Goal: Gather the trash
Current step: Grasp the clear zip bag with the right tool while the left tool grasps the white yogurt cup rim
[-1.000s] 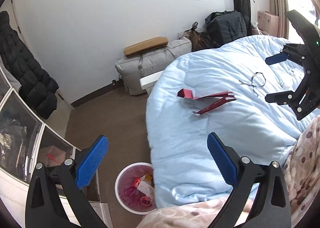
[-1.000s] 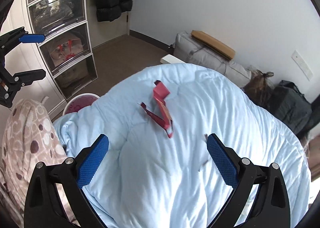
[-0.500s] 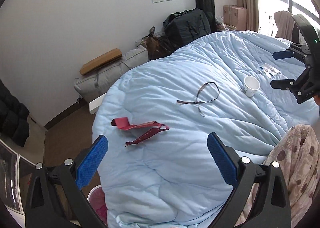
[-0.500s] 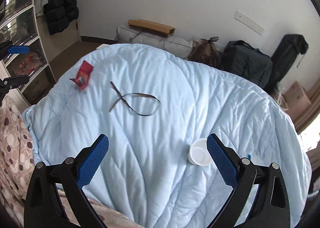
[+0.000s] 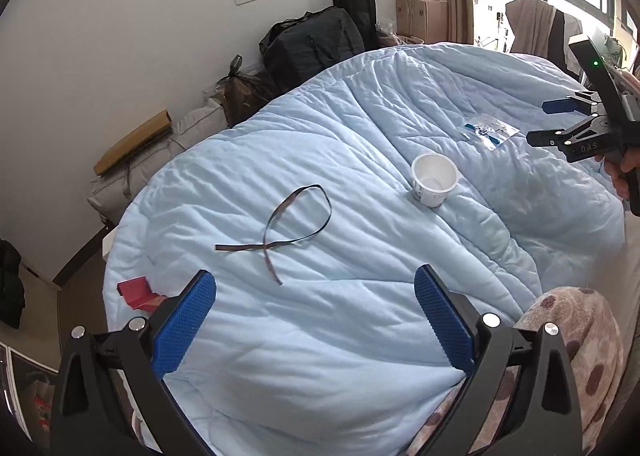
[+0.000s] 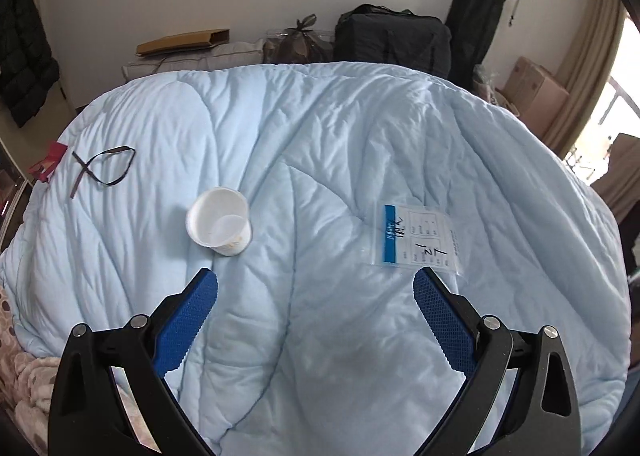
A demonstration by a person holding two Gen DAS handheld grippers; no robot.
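Observation:
Trash lies scattered on a light blue quilt point(image 5: 320, 336) point(image 6: 320, 135). A dark ribbon loop point(image 5: 296, 228) point(image 6: 102, 165) rests ahead of my open left gripper point(image 5: 314, 316). A white paper cup point(image 5: 434, 179) point(image 6: 220, 221) stands upright mid-bed. A clear plastic bag with a blue strip point(image 5: 490, 129) point(image 6: 418, 238) lies flat just beyond the right finger of my open right gripper point(image 6: 316, 314). Red packaging point(image 5: 138, 294) point(image 6: 50, 163) sits at the quilt's left edge. In the left wrist view, the right gripper point(image 5: 556, 119) hovers open near the bag, held by a hand.
A spotted pink blanket point(image 5: 576, 336) point(image 6: 24, 368) lies at the near bed edge. Black bags point(image 5: 316, 43) point(image 6: 392, 39), a grey bag with a cardboard box point(image 5: 134, 141) and pink boxes point(image 5: 424, 17) line the far wall. A dark coat point(image 6: 24, 55) hangs at left.
Both wrist views have swung rightward along the bed: the trash bin and drawers left view, and the ribbon, cup and plastic bag came in. Both grippers stayed open.

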